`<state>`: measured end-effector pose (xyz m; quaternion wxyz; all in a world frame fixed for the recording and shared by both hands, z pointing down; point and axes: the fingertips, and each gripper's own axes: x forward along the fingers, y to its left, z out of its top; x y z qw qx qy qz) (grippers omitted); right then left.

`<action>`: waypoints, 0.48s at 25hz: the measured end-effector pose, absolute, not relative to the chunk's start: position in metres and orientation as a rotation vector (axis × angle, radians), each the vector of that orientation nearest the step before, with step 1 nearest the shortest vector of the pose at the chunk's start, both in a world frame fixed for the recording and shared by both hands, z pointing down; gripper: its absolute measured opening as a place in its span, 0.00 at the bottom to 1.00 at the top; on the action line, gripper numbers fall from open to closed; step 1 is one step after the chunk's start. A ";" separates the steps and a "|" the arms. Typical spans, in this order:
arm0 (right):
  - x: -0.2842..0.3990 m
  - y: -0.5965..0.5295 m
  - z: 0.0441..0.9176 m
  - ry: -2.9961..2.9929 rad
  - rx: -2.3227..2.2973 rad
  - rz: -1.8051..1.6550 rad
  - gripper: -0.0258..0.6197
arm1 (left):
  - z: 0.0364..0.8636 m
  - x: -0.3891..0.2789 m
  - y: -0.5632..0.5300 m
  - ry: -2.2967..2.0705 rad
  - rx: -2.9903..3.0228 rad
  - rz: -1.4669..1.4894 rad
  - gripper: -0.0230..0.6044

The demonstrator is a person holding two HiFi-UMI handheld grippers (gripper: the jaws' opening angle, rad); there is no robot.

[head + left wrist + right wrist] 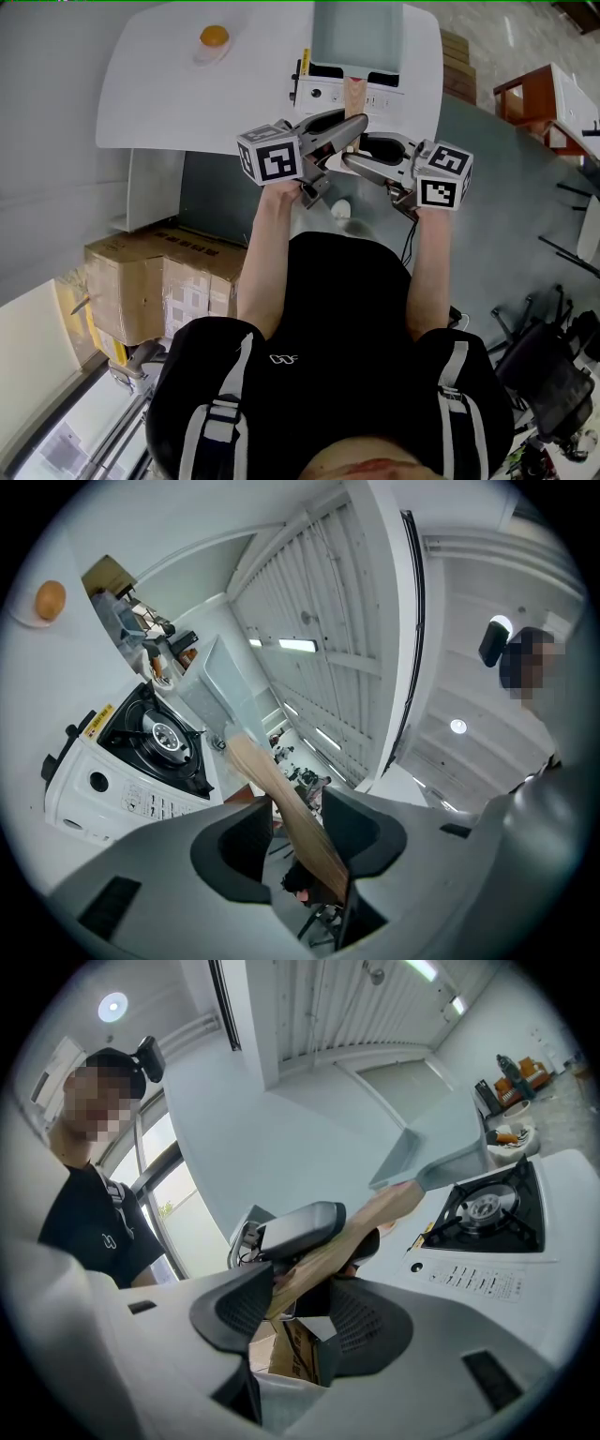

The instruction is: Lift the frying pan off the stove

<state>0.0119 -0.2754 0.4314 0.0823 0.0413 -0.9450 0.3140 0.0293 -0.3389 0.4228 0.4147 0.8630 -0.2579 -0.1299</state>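
The frying pan [356, 33], pale grey-blue with a wooden handle [354, 94], hangs tilted above the white single-burner stove [323, 92]. In the left gripper view the stove's black burner [167, 735] lies bare and the pan [220, 691] is clear of it. My left gripper [349, 129] is shut on the handle [281, 803], which runs between its jaws. From the other side my right gripper [356, 161] is shut on the same handle [352, 1237], close to the handle's end. The right gripper view shows the left gripper's jaw lying along the handle.
The stove stands at the near edge of a white table [169, 84]. An orange ball on a small plate [214, 39] sits far left on that table. Cardboard boxes [159, 281] stand on the floor at the left, an office chair [553, 366] at the right.
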 end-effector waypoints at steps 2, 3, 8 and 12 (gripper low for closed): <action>0.013 -0.275 0.433 -2.820 0.123 0.947 0.35 | 0.425 0.030 -0.339 -0.649 2.161 -0.326 0.31; 0.013 -0.275 0.434 -2.819 0.123 0.951 0.35 | 0.426 0.030 -0.339 -0.648 2.158 -0.326 0.31; 0.013 -0.275 0.435 -2.817 0.125 0.959 0.35 | 0.428 0.030 -0.339 -0.649 2.157 -0.317 0.31; 0.014 -0.275 0.437 -2.816 0.125 0.958 0.35 | 0.429 0.032 -0.339 -0.650 2.157 -0.313 0.31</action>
